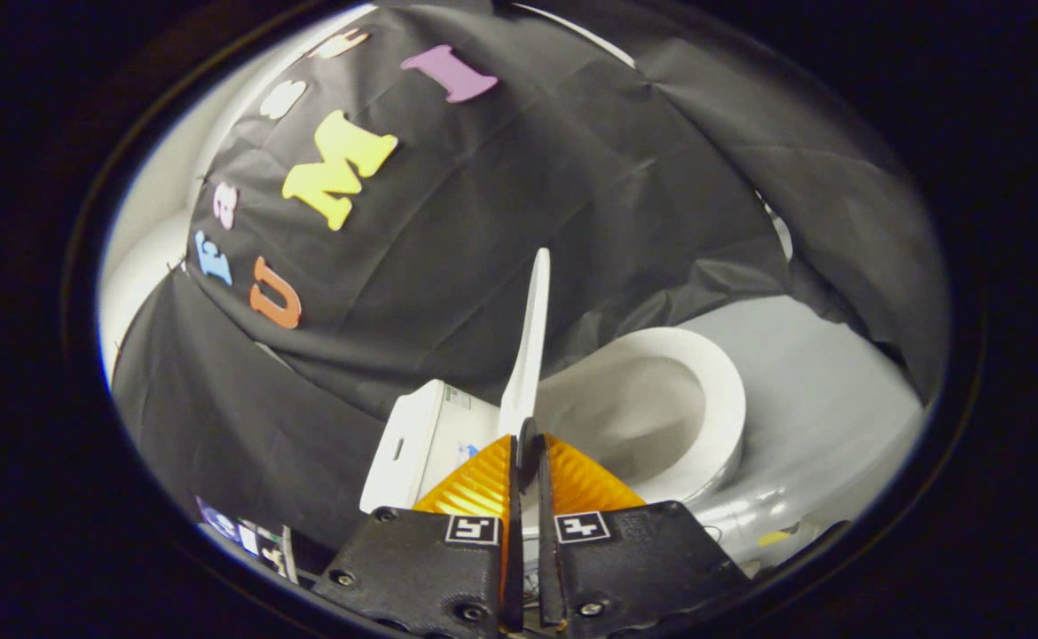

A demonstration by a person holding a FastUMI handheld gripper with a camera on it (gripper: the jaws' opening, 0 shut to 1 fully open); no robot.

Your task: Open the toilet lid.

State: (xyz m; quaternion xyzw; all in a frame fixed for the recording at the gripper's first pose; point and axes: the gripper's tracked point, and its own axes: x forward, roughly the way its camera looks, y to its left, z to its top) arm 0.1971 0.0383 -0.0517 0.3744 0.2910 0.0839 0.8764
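Gripper [526,453] clamps raised toilet lid [530,337].

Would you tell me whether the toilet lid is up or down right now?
Up. The lid stands nearly vertical, edge-on, between tank and exposed seat; the gripper is closed on its lower edge.

White plastic toilet lid [530,342] raised on edge, seen edge-on, its lower rim between the nearly closed tongs [526,444], white oval toilet seat [714,390] and open bowl beside the lid, white cistern [417,444] on the lid's other side
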